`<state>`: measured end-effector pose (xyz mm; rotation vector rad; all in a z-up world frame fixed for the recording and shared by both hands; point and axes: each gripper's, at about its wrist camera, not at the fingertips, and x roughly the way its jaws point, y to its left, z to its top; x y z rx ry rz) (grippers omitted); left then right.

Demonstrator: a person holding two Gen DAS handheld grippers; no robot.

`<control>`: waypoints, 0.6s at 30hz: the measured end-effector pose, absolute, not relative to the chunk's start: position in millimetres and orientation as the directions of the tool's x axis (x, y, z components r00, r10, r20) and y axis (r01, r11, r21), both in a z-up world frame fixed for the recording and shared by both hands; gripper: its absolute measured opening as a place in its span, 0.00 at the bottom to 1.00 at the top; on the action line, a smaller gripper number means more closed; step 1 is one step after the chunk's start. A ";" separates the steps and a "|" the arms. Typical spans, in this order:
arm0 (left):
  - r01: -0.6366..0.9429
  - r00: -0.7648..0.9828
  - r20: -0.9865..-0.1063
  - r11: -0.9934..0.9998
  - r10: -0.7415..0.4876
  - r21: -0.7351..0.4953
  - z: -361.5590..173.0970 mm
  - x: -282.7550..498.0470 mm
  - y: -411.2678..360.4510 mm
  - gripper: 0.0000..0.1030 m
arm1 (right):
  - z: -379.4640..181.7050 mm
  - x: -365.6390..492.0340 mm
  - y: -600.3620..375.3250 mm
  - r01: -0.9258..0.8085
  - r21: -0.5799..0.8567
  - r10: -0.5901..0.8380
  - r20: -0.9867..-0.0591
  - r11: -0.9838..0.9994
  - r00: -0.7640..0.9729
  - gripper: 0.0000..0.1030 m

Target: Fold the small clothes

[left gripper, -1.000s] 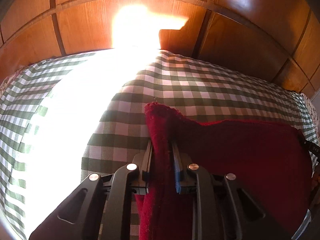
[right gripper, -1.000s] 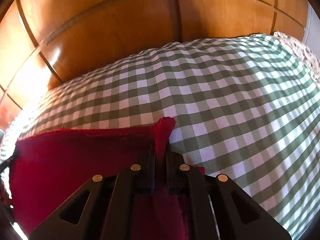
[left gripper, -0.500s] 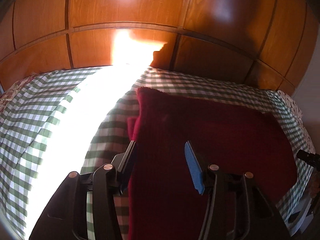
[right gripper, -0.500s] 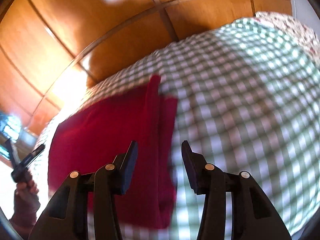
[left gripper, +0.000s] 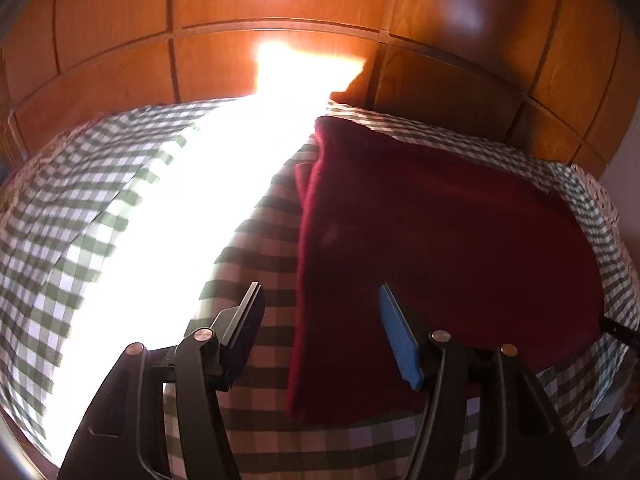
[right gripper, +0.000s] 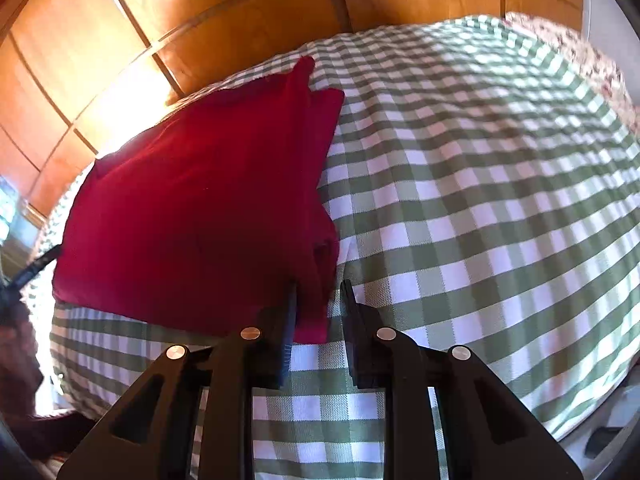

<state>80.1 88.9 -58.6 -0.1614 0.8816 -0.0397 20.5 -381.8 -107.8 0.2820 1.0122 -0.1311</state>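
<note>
A folded red cloth [left gripper: 440, 248] is seen lying flat on the checked worktop [left gripper: 120, 216] near its far edge; the left gripper [left gripper: 320, 320], just opened wider, and the right gripper [right gripper: 318, 300], just narrowed, are held apart above it, nothing clamped

Strong sun streak across green checked cloth [left gripper: 100, 240], blown out pure white in left view. Glare climbs wooden panels [left gripper: 460, 80] behind. Red garment [left gripper: 440, 240] dark, in shade there; brighter in right view. Edges bend round, corners black. Slight blur on checks.
</note>
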 end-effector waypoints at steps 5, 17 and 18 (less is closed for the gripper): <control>-0.066 0.639 -0.747 0.954 -0.184 -0.292 -65.4 42.2 137.9 0.55 | -83.0 18.2 -369.9 0.243 0.077 -0.082 -0.809 0.967 0.583 0.36; -0.019 0.577 -0.791 0.964 -0.205 -0.265 -95.4 28.0 117.0 0.54 | -100.4 81.9 -297.9 0.096 0.005 -0.053 -0.802 0.995 0.595 0.62; -0.016 0.579 -0.792 0.968 -0.196 -0.251 -95.6 26.4 115.0 0.54 | -107.2 80.1 -299.2 0.079 -0.007 -0.052 -0.804 0.997 0.592 0.62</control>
